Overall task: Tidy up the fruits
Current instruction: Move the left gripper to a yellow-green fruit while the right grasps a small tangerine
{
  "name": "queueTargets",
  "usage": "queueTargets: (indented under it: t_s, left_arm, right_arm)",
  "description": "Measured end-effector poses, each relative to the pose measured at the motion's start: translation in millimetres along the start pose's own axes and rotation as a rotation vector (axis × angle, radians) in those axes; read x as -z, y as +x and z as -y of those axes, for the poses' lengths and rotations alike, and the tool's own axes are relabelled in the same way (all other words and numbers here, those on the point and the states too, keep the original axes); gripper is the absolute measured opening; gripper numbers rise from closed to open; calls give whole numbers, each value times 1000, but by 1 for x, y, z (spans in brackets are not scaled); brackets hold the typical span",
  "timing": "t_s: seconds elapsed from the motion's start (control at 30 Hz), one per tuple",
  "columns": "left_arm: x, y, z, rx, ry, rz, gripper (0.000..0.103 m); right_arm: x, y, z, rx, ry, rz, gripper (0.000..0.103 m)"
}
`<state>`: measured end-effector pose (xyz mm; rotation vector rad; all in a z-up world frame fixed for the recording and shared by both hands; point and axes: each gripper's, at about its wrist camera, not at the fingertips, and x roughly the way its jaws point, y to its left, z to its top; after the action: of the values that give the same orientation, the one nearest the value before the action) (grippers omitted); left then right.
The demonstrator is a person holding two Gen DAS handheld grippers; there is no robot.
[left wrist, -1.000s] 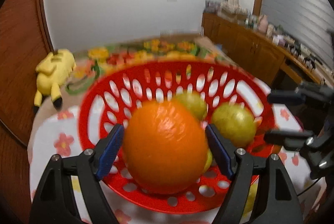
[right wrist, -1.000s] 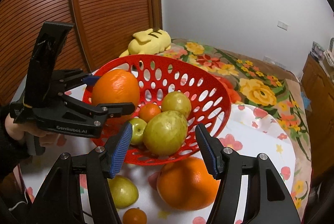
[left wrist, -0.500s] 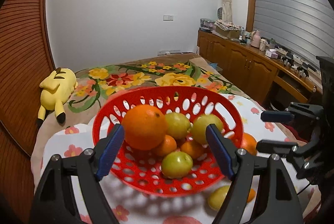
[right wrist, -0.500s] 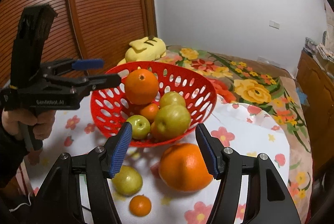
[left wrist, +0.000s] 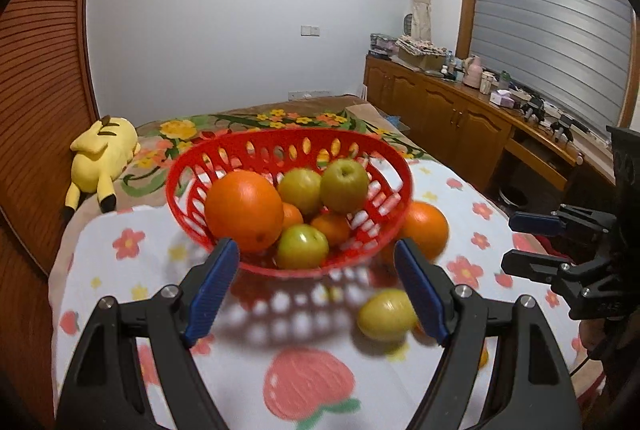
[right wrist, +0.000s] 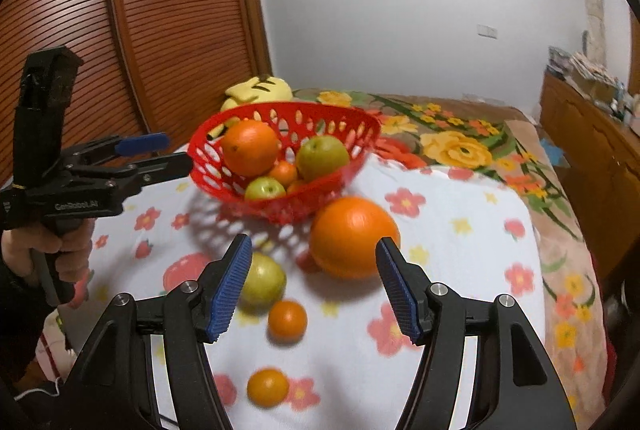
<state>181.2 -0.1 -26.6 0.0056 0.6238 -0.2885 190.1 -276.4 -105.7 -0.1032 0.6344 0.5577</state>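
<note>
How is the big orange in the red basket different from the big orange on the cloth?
The big orange in the basket sits inside the red basket, leaning on other fruit; the big orange on the cloth sits outside it, on the flowery cloth. The basket one is farther from the right gripper; the cloth one lies just ahead of its open jaws. Both are round, bright orange, and bigger than the other fruit.

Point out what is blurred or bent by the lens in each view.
Left wrist view: the green fruit on the cloth is smeared; the wooden door bows at the edge. Right wrist view: the small oranges are soft; the red basket stays fairly sharp.
</note>
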Motion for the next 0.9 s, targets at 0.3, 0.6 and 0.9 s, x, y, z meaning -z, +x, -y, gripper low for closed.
queueTargets:
  t_s: [0.3, 0.6, 0.9]
  left_arm:
    - [37, -5, 14, 21, -13, -35, 80]
    - [62, 5, 12, 29, -44, -82, 80]
    - [74, 12, 0, 16, -81, -103, 80]
  right_arm:
    - [44, -5, -6, 5, 41, -33, 65]
    - [67, 9, -12, -30, 62, -74, 59]
    - [84, 23, -23, -54, 53, -128, 49]
